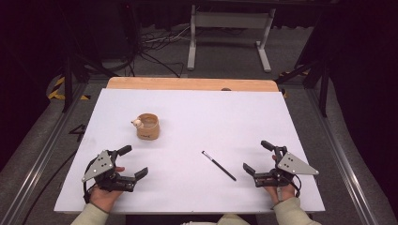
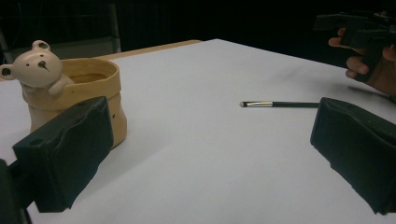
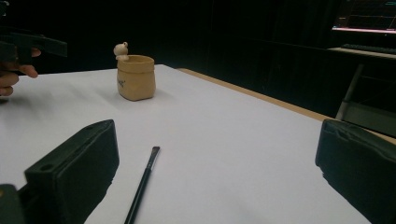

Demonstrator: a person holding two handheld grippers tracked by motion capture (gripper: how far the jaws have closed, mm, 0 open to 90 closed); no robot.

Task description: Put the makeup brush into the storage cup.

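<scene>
Brush, thin, black handle with a silver ferrule and a small pale tip (image 1: 218, 165), lies flat on the white table sheet (image 1: 197, 108), near edge, right of centre, tip toward the far left. It sits between the two grippers, nearer the right gripper (image 1: 257, 157), touching neither. Tan ceramic cup with a little bear figure on its rim (image 1: 148, 126) stands upright, well apart to the far left, empty as far as visible

Right gripper: jaws spread wide, holding nothing. Left gripper (image 1: 134, 161): jaws likewise spread, empty, near the cup

Judged step: right gripper reaches for the brush. To do it well: turn the jaws across the handle, not along it; come down low so the pads straddle mid-handle; close gently, since a thin round handle flat on the sheet may roll or slip out. Likely destination the cup
</scene>
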